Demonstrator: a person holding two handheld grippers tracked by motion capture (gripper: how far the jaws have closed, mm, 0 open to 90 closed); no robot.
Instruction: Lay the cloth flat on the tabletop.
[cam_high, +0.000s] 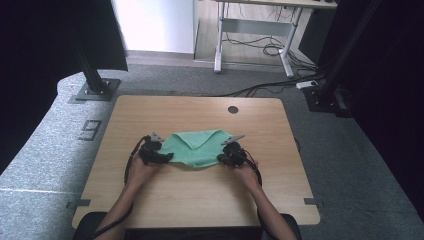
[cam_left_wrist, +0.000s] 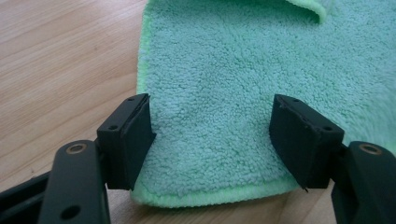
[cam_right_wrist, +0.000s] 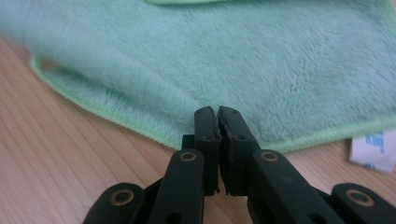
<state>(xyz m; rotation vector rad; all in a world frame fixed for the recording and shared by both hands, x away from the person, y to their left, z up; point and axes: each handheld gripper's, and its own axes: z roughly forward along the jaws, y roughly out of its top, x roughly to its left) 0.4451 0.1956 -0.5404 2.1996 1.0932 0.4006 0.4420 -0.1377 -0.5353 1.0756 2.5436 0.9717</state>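
Note:
A green terry cloth (cam_high: 197, 147) lies partly folded on the wooden table (cam_high: 200, 200), one flap turned over at the top. My left gripper (cam_high: 166, 157) is at the cloth's left side. In the left gripper view its jaws (cam_left_wrist: 210, 105) stand open, one on each side of a stretch of cloth (cam_left_wrist: 224, 84) near its edge, the pads clear of it. My right gripper (cam_high: 223, 157) is at the cloth's right side. In the right gripper view it (cam_right_wrist: 217, 111) is shut, and a pinch of the cloth (cam_right_wrist: 261, 60) just inside the hem puckers at its tips.
A white label (cam_right_wrist: 374, 150) sticks out from the cloth's hem beside the right gripper. A dark round hole (cam_high: 233, 109) sits near the table's far edge. Black frame posts (cam_high: 92, 75) stand on the grey floor behind the table.

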